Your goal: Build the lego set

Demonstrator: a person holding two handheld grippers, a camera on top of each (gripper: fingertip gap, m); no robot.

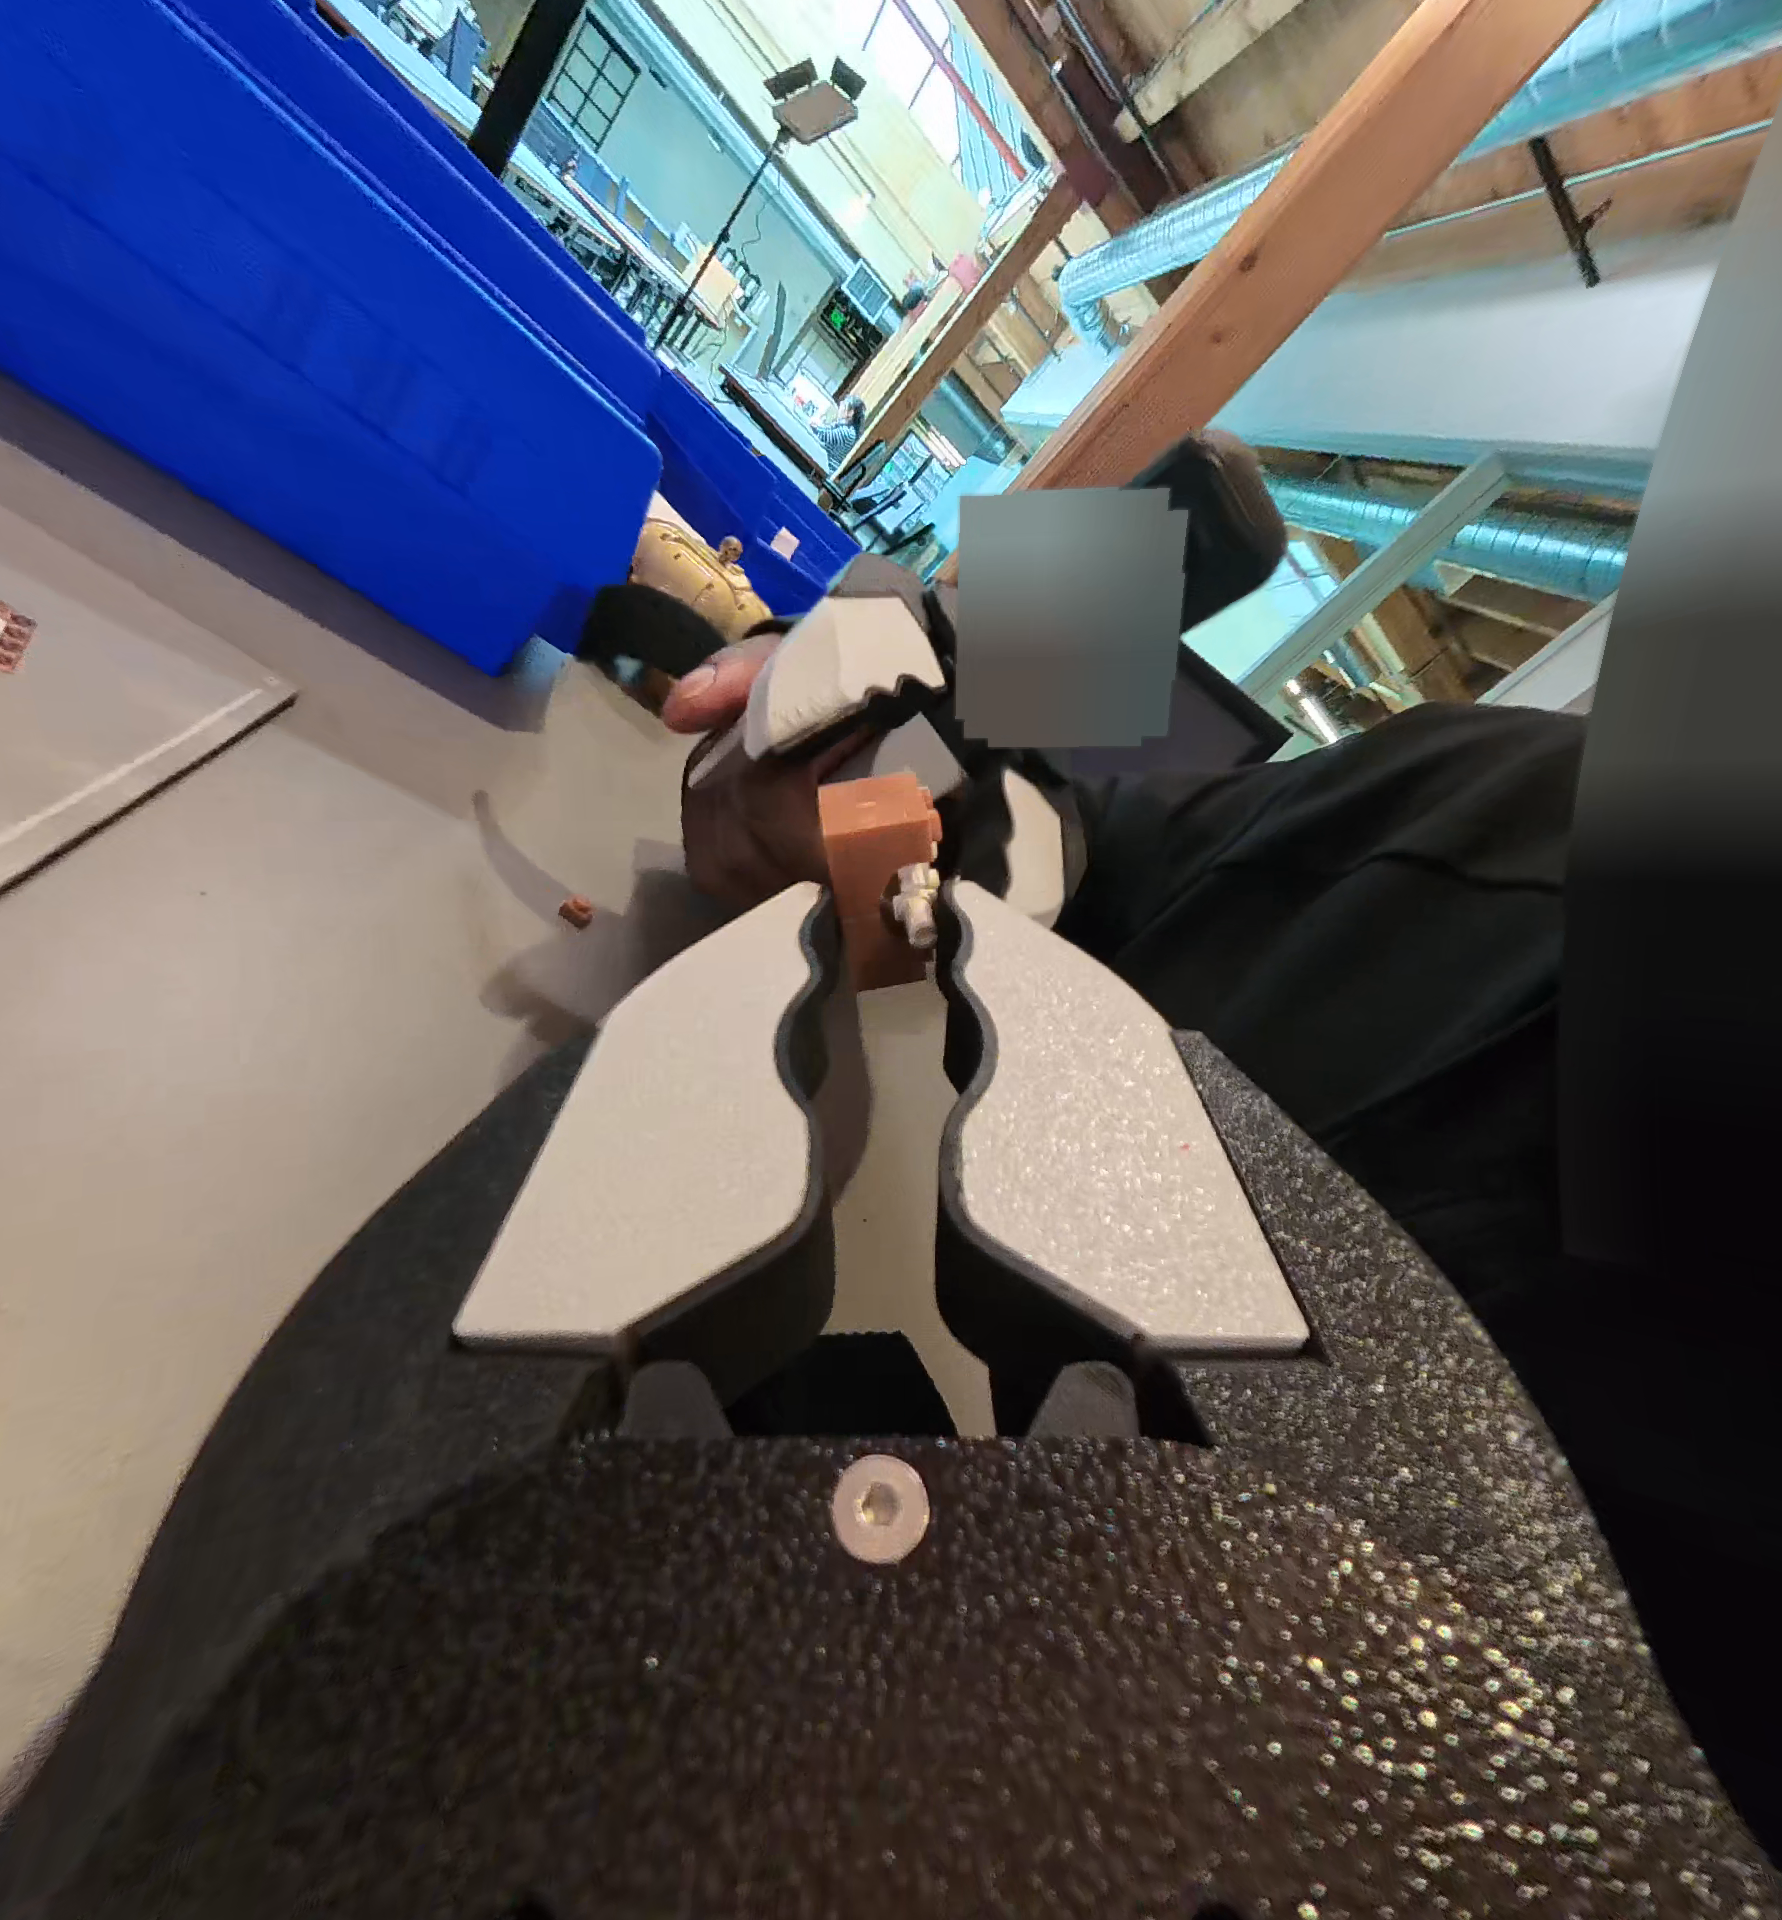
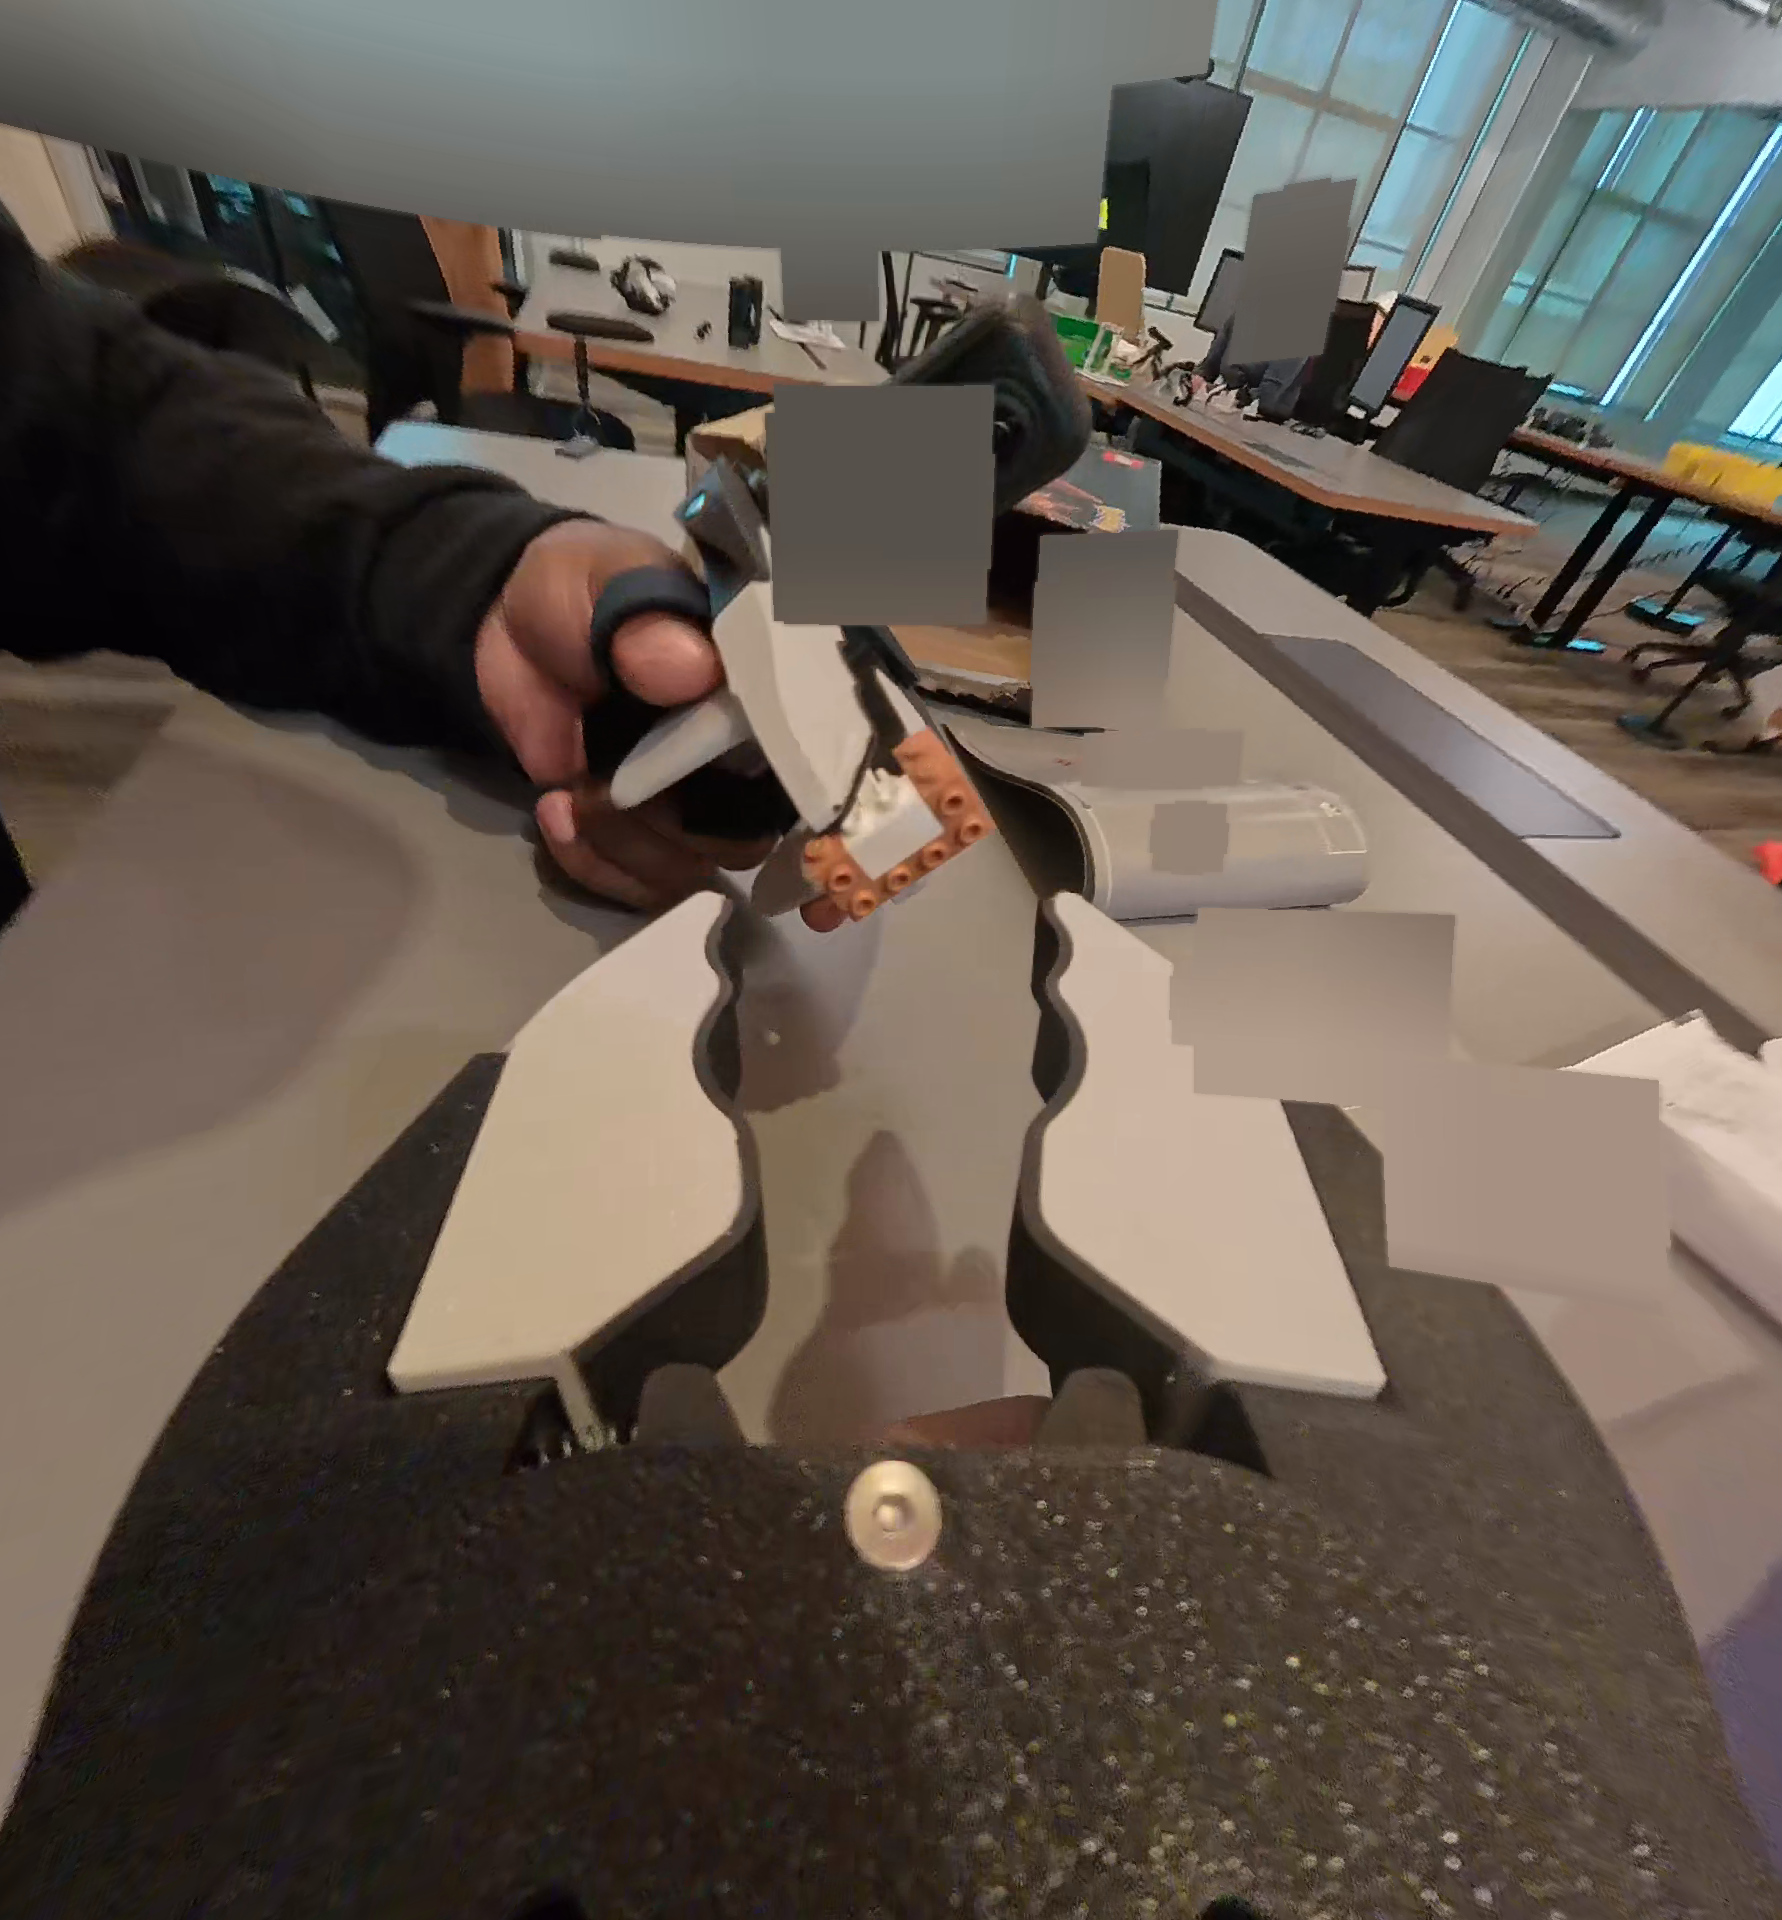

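Two hand-held grippers with grey fingers and black pads, above a grey tabletop (image 1: 139,1039).

Left gripper (image 1: 882,914): fingers nearly together, pinching a small brown assembly of studded plastic bricks (image 1: 871,883) near the fingertips, a tiny white piece (image 1: 915,902) attached at its side by the right-hand pad. From the right wrist view, the same brown brick assembly (image 2: 908,842) seen as an open square frame of studded bricks with the white piece inside, gripped at the tips of the left gripper (image 2: 845,821), lifted off the table. Bare hand (image 2: 596,717) with a black finger loop wrapped around that gripper's handle, black sleeve behind.

Right gripper (image 2: 882,935): fingers spread wide, nothing between the pads, tips just below and near the brick frame, not touching it. From the left wrist view, right gripper (image 1: 845,686) just beyond the held bricks.

On the table: one loose small brown brick (image 1: 575,912), a flat grey board (image 1: 87,727), large blue plastic bins (image 1: 295,312) at the far edge, a curled grey sheet (image 2: 1230,842), white papers (image 2: 1749,1122).
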